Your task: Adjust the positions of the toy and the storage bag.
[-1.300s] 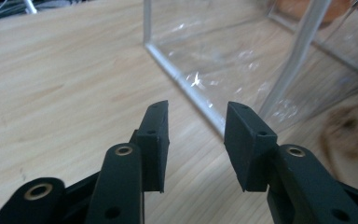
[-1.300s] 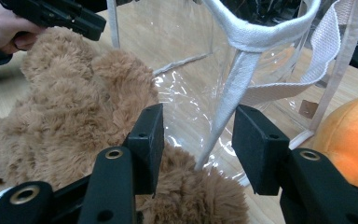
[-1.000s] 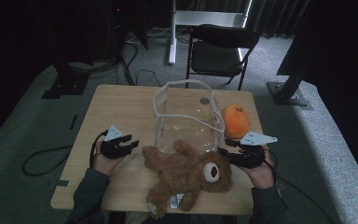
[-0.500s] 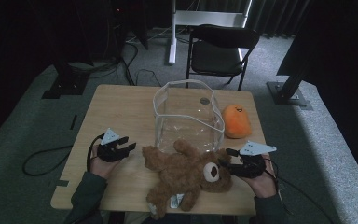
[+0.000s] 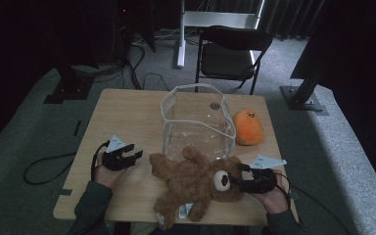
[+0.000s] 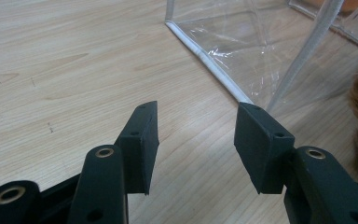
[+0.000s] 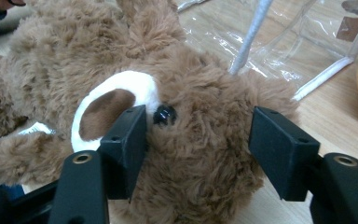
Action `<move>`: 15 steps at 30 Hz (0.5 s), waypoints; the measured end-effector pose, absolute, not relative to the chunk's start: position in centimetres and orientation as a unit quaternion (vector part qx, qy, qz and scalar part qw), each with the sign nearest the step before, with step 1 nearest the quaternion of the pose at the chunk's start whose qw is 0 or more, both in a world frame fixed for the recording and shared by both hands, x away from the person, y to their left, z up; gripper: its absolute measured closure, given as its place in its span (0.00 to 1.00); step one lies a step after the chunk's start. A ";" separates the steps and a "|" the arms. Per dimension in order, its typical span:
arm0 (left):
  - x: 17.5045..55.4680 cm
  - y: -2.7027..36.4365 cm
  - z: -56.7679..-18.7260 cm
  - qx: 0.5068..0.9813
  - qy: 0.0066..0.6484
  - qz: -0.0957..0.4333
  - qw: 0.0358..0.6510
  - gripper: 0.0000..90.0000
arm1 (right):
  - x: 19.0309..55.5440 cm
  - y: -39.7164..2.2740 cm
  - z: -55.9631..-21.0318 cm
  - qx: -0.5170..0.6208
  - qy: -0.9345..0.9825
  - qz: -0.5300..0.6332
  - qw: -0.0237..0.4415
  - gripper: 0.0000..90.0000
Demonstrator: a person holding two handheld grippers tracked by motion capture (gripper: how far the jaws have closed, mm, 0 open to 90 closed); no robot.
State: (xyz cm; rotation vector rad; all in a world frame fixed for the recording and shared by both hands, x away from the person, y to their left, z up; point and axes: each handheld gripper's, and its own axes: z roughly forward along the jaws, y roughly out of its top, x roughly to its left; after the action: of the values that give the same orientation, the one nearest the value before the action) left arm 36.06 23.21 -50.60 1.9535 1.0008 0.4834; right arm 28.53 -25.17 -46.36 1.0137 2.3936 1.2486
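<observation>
On the desk (image 5: pixel 127 122), a clear open-topped bin (image 5: pixel 198 122) stands at the middle with an orange plush (image 5: pixel 248 127) to its right, and a brown teddy bear (image 5: pixel 196 181) lies sprawled along the near edge, its head to the right. The right tool (image 7: pixel 198 140) has just been opening, its jaws standing apart around the bear's head, so a shallow bite on loose fur could slip on lifting. The left tool (image 6: pixel 196 140), also just widening, is empty over bare wood near the bin's corner, which it might nudge.

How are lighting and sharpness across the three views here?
High view: dim and soft, dark surroundings, the teddy bear still readable. Left gripper view: bright, sharp wood grain, glare on the clear container. Right gripper view: well lit, fur crisp, background slightly soft.
</observation>
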 end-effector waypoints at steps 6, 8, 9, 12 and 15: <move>36.1 23.1 -50.7 0.785 0.401 0.194 0.430 0.56 | 29.1 -25.5 -47.1 0.377 0.815 0.423 0.117 0.23; 36.1 23.0 -50.7 0.786 0.400 0.194 0.429 0.56 | 29.4 -25.6 -47.4 0.385 0.812 0.425 0.109 0.20; 36.1 23.0 -50.8 0.787 0.400 0.194 0.428 0.56 | 29.5 -25.6 -47.5 0.388 0.811 0.426 0.105 0.18; 36.1 22.9 -50.8 0.787 0.401 0.193 0.428 0.56 | 29.8 -25.7 -47.9 0.399 0.806 0.428 0.089 0.15; 36.2 22.8 -50.9 0.789 0.400 0.193 0.425 0.56 | 30.0 -25.7 -48.1 0.400 0.806 0.428 0.086 0.13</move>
State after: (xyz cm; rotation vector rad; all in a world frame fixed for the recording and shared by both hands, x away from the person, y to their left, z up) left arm 36.15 22.81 -50.90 1.9726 0.9994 0.4837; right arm 29.96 -25.67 -48.05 1.1920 2.4027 1.2748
